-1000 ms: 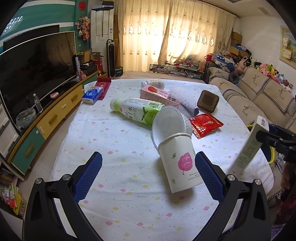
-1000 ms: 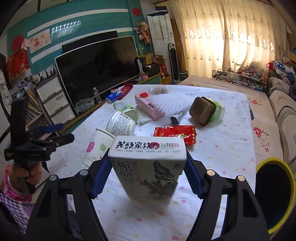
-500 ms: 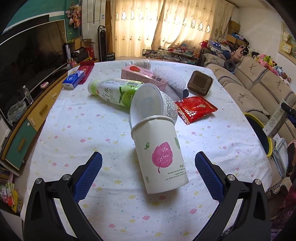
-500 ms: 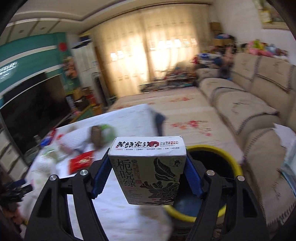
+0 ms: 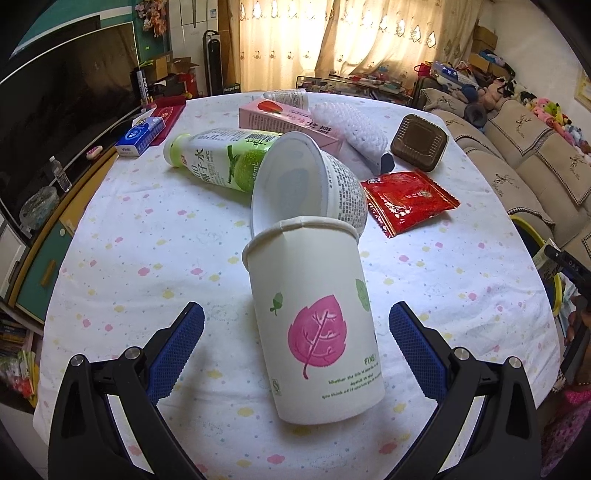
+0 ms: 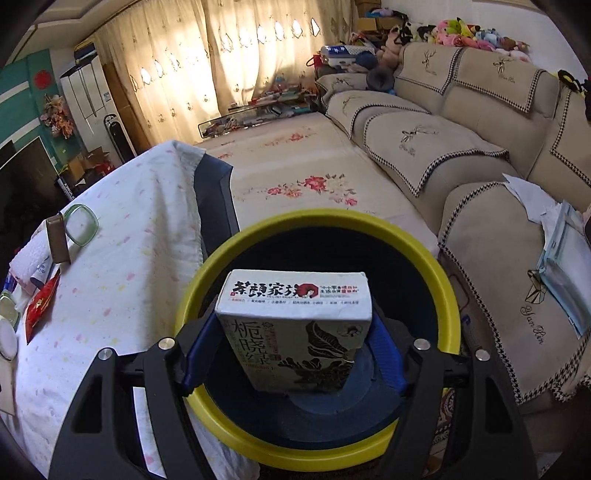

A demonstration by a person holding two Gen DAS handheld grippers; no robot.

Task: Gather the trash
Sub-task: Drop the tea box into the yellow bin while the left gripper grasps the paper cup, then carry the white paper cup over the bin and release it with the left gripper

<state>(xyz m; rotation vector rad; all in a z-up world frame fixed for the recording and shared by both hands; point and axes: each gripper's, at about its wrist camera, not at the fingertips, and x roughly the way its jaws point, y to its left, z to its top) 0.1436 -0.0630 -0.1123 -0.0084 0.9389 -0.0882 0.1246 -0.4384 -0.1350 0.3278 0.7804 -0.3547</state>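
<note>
Right tongs (image 6: 293, 356) squeeze the box (image 6: 295, 328) over the yellow bin (image 6: 317, 229) — so it can drop in. Left tongs (image 5: 295, 345) wide open w/ the cup (image 5: 314, 317) between — ready to grab.

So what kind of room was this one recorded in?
Most likely a home living room: a beige sofa lined with plush toys, a large television on a low cabinet, and a curtained window behind the cloth-covered table.

The carton (image 6: 295, 332) now hangs over the yellow-rimmed bin (image 6: 317, 221); paper cup (image 5: 317, 325) looms nearer.
</note>
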